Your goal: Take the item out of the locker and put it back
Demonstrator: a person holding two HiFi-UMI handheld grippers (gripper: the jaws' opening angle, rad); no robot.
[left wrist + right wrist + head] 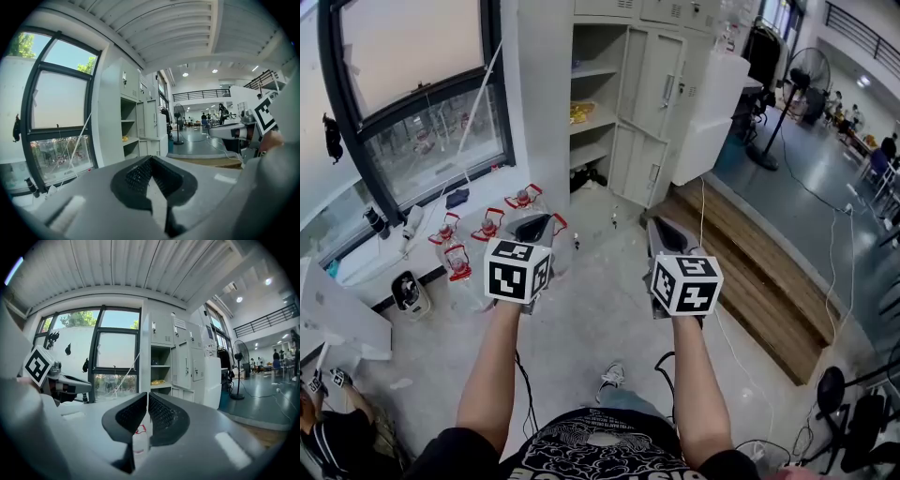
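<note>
Since neither gripper has anything in it, I'd call this the approach, with the grab not started yet. On the left gripper the jaws are pressed together at the tips and it's empty. Same deal with the right gripper, pads closed on nothing. The bit of bottle peeking under them in the right gripper view is just standing on the floor behind. Both point roughly level, side by side, well apart from the locker.

Working outward, at about 10 o'clock from the left gripper there's a cluster of water bottles with red handles on the floor, below the window. Dead ahead at 12 o'clock is the locker, with one column open to its shelves and the doors beside it shut. A yellow item sits on a middle shelf of that open column. I reckon that's the thing to fetch, though I can't tell what it is from here. Off at 2 o'clock are a wooden platform and a standing fan.

How I'd do it: walk in square to the open column and spread one gripper's jaws before reaching the shelf, not inside it. Go in level and pinch the item across its narrow part. Keep the spare gripper clear of the shut doors at 1 o'clock.
</note>
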